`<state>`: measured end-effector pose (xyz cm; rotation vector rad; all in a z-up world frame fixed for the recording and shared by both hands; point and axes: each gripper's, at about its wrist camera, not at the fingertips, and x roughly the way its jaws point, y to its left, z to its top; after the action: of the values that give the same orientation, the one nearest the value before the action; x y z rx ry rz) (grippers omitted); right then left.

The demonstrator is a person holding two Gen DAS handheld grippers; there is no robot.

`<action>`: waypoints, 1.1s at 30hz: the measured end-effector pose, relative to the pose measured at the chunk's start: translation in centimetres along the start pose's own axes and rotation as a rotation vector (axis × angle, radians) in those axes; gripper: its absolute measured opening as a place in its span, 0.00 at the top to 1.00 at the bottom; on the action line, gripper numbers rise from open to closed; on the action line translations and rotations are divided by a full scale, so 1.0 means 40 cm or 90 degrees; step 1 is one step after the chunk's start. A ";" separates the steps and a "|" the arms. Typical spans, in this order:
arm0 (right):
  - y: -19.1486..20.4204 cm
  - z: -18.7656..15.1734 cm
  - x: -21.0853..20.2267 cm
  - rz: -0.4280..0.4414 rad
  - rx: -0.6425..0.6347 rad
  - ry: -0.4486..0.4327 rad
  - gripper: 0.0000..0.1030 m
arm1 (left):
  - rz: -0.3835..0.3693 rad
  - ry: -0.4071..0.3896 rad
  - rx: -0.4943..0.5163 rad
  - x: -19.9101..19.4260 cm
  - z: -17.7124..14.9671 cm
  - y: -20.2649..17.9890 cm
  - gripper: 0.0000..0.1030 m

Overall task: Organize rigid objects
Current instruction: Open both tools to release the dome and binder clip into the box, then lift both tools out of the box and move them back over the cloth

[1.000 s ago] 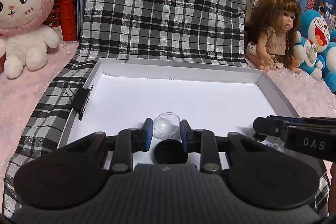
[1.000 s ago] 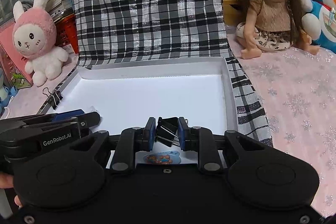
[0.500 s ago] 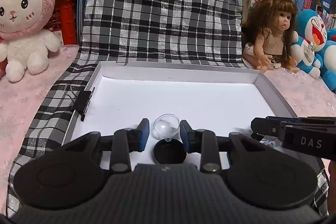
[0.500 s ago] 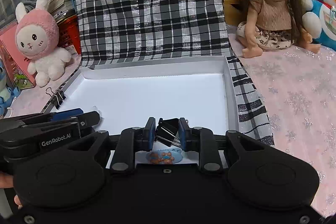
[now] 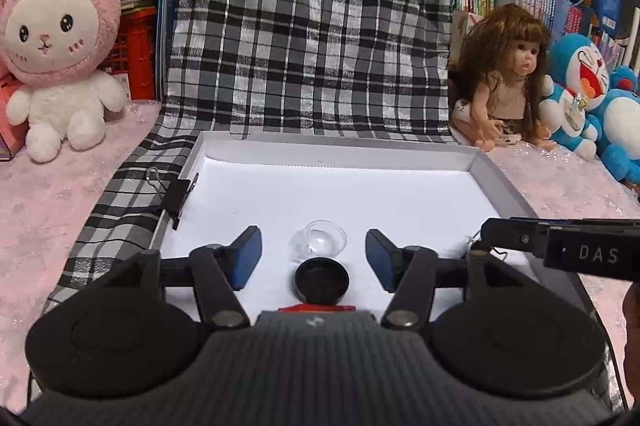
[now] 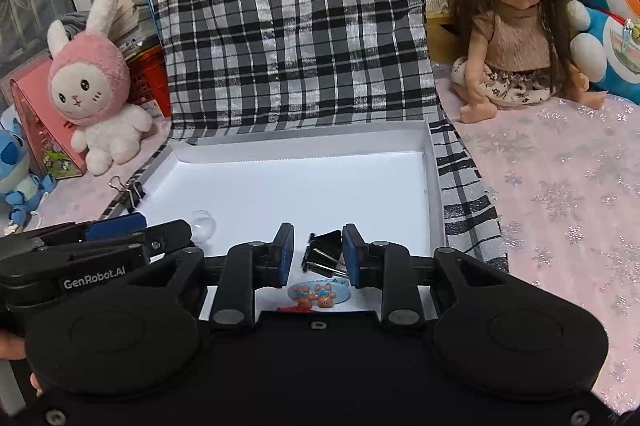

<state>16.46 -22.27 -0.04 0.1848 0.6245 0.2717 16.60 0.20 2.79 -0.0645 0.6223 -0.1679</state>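
A clear glass cup (image 5: 319, 241) and a black round lid (image 5: 322, 281) lie on the floor of the white tray (image 5: 340, 154). My left gripper (image 5: 314, 258) is open above them, fingers wide on either side, holding nothing. In the right wrist view a black binder clip (image 6: 323, 253) lies on the tray between the blue pads (image 6: 351, 257) of my right gripper (image 6: 318, 256), which is open with small gaps on both sides. A blue charm with bears (image 6: 318, 295) lies just below it. The glass cup (image 6: 203, 221) shows there too.
Another binder clip (image 5: 176, 195) grips the tray's left rim. Plaid cloth (image 5: 308, 38) lies under and behind the tray. A pink bunny plush (image 5: 60, 38) sits left; a doll (image 5: 508, 82) and blue plush (image 5: 588, 98) sit right on pink cloth.
My left gripper opened wide and let go of the glass cup, which now rests on the tray. My right gripper opened and the binder clip sits loose between its pads.
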 end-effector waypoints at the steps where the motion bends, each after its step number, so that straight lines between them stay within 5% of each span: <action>1: 0.000 -0.001 -0.009 0.001 -0.001 -0.003 0.73 | -0.001 -0.003 0.002 -0.009 -0.002 -0.001 0.28; 21: 0.035 -0.101 -0.168 0.026 -0.074 -0.070 0.53 | -0.063 -0.059 0.034 -0.192 -0.095 -0.027 0.16; 33: 0.048 -0.205 -0.219 0.014 -0.121 -0.093 0.43 | -0.042 -0.055 0.045 -0.237 -0.172 -0.010 0.13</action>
<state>4.38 -22.40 -1.26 0.0286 0.4489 0.3333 4.91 1.41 2.69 -0.0241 0.5273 -0.2497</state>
